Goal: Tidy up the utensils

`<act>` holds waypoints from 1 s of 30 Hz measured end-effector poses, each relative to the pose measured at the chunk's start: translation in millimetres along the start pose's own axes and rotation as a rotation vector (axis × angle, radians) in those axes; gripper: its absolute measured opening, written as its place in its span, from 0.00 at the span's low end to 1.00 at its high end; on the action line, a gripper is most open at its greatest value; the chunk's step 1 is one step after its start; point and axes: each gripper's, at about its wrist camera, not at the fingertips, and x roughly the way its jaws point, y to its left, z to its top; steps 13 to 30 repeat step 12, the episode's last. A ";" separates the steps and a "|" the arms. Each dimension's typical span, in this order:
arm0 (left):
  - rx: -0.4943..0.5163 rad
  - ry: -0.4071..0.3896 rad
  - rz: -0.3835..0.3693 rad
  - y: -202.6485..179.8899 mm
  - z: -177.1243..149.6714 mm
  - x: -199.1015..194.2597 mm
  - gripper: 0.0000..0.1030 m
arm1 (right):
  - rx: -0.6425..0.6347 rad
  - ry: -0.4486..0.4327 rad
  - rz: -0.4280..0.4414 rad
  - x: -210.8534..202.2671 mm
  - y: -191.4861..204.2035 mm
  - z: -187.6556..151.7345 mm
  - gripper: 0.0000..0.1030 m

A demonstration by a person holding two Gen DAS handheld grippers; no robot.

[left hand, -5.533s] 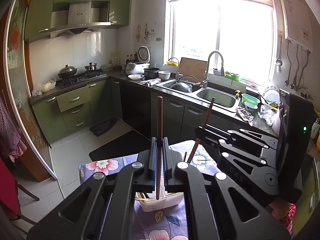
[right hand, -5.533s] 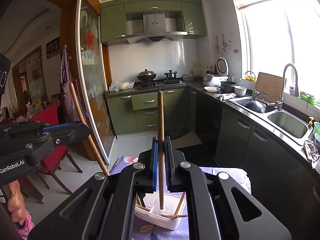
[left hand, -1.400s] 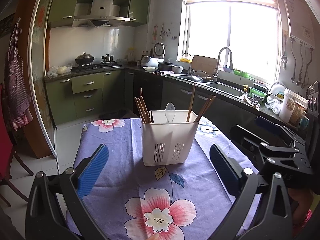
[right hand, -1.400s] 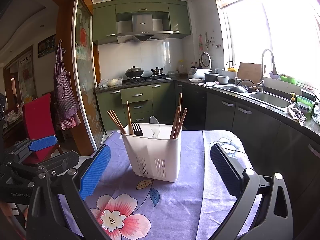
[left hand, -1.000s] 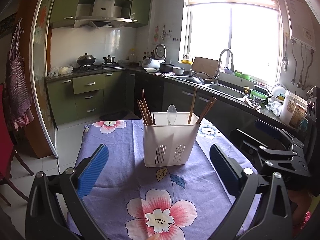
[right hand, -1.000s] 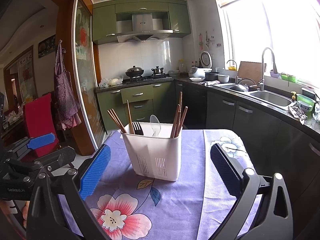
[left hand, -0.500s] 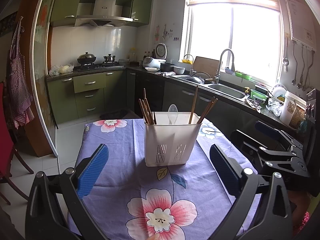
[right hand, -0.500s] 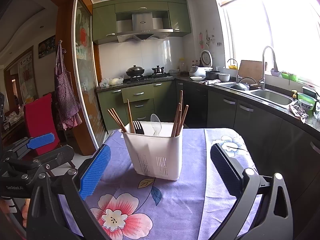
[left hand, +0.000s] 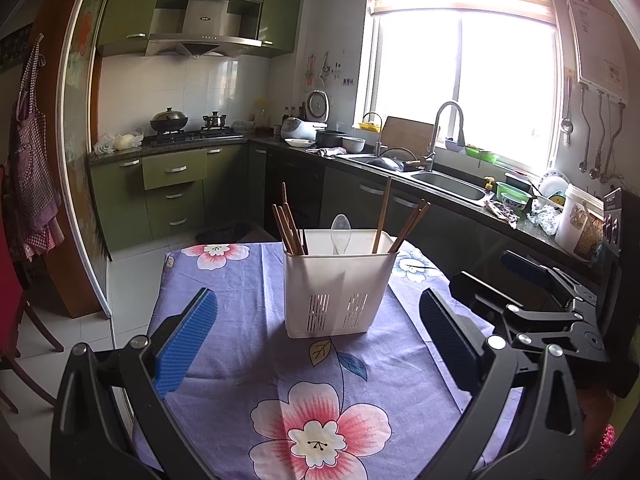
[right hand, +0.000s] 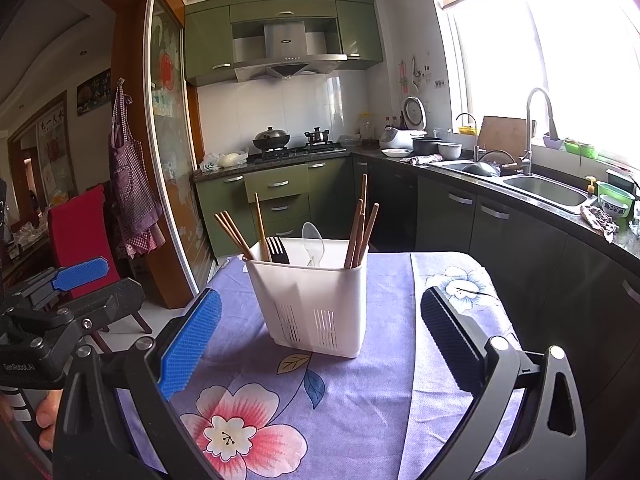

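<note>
Strong daylight is coming in through the window (left hand: 464, 92), and the glass is being washed out to plain white. In the right wrist view the window (right hand: 560, 60) is glaring even more, with a pink edge at the top corner. The wall tiles (left hand: 180, 88) are being lit softly. The low cupboards (left hand: 400, 208) under the sink are being left dark. A soft shadow is being thrown on the cloth (left hand: 248, 344) beside the white holder (left hand: 340, 292). Straight lines are being bent near the edges, and the corners are being cut off in black. The middle is looking sharp.
</note>
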 end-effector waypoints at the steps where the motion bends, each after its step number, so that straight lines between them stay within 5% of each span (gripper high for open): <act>1: -0.010 0.010 -0.018 1.7 0.9 1.7 0.94 | 0.001 0.002 0.001 0.7 -0.2 -0.6 0.96; 11: -0.027 0.057 0.045 12.1 -6.0 21.4 0.94 | 0.016 0.015 -0.006 4.8 -5.9 -2.4 0.96; 30: -0.029 0.069 0.044 13.7 -7.5 25.5 0.94 | 0.015 0.018 -0.007 5.5 -6.1 -3.1 0.96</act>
